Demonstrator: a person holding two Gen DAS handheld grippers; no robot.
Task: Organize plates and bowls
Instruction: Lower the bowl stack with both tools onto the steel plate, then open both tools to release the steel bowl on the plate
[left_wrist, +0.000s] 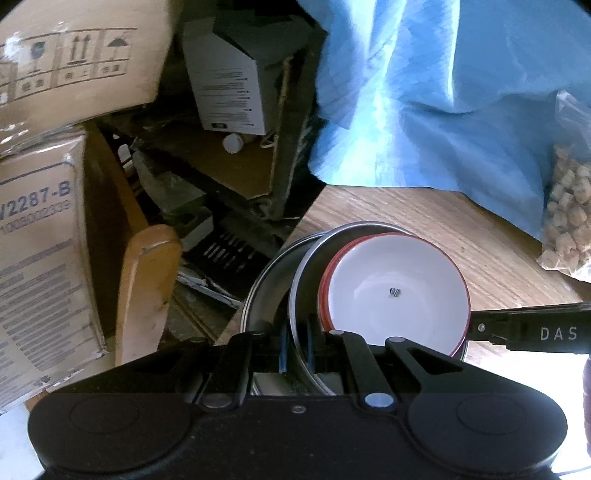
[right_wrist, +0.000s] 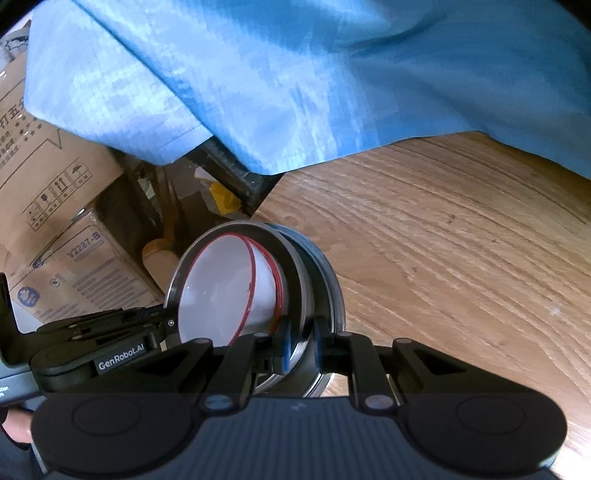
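Both the left gripper (left_wrist: 295, 345) and right gripper (right_wrist: 301, 347) pinch the steel dish (left_wrist: 314, 254) rim, white bowls (left_wrist: 395, 291) nested inside it, above the wooden table (right_wrist: 461, 240)

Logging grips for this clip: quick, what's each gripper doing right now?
Left gripper: closed on the rim of the metal bowl.
Right gripper: closed on the same metal bowl's rim, opposite side.

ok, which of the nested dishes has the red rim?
The white bowl, innermost of the stack. Its edge carries a thin red line; the two round metal pans around it are plain steel, with no colour on their rims.
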